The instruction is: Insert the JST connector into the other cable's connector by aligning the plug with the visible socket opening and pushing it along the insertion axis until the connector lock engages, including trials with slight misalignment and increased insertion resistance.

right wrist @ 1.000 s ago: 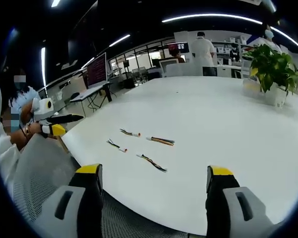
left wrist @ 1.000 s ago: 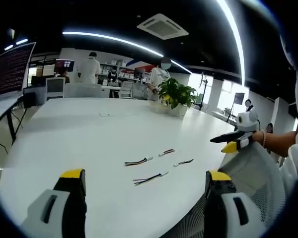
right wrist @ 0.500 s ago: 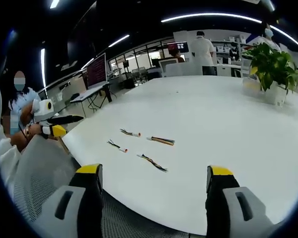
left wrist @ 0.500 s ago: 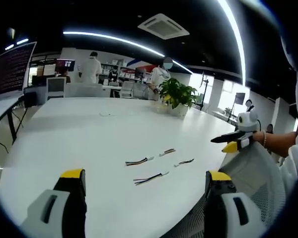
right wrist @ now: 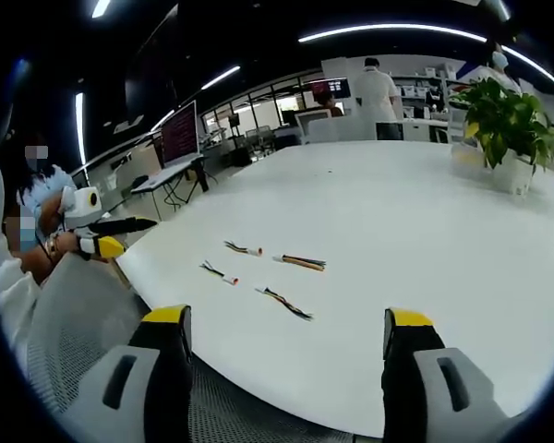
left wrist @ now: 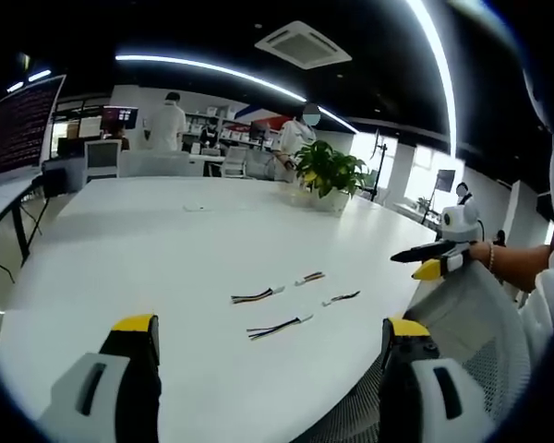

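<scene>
The left claw (left wrist: 268, 337) and the right claw (right wrist: 286, 328) each gape wide with yellow-tipped jaws, gripping nothing. Ahead of both, four short multicoloured wire cables with small white connectors (left wrist: 279, 328) (right wrist: 284, 303) lie apart on the round white worktop (left wrist: 166, 240) (right wrist: 425, 231). A potted green plant (left wrist: 328, 175) (right wrist: 508, 129) stands beyond them.

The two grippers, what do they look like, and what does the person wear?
Each gripper has two black jaws with yellow tips on pale grey housings: the left gripper, the right gripper. The person wears a white sleeve and a bracelet at the wrist.
</scene>
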Tool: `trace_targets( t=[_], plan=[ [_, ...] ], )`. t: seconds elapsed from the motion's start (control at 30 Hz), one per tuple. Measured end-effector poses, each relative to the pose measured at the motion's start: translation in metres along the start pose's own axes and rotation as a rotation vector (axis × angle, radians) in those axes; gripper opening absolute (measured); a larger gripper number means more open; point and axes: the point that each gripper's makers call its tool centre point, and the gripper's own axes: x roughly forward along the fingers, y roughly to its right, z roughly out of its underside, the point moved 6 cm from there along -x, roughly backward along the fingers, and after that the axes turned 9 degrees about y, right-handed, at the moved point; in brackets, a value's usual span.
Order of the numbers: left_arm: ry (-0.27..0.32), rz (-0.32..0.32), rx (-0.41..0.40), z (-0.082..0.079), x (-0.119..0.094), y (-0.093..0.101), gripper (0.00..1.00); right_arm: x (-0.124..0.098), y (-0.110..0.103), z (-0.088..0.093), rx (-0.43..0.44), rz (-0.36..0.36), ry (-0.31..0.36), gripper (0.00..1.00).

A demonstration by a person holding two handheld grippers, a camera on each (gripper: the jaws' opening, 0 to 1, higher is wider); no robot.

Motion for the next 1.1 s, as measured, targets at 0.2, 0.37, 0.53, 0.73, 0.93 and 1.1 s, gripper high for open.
trace_targets(
  t=[0.2,0.37,0.53,0.73,0.93,1.1],
  plan=[
    [0.003,0.016,-0.031,-0.002,0.0,0.001,0.99,-0.001,0.0,-0.002,0.006,-0.004,0.01,0.84],
    [0.002,0.014,-0.011,-0.004,0.0,0.0,0.99,0.0,-0.004,-0.005,-0.017,-0.025,0.006,0.84],
    [0.003,0.016,0.0,-0.01,0.005,-0.004,0.99,0.001,-0.006,-0.01,-0.021,-0.045,0.012,0.83],
    [0.009,0.026,0.004,-0.016,0.012,-0.008,0.99,0.004,-0.005,-0.017,-0.025,-0.057,0.013,0.82],
    [0.003,0.029,0.007,-0.019,0.019,-0.013,0.99,0.011,-0.006,-0.026,-0.039,-0.075,0.021,0.81],
    [0.004,0.033,0.013,-0.021,0.024,-0.018,0.99,0.019,-0.006,-0.029,-0.052,-0.086,0.012,0.81]
  ],
)
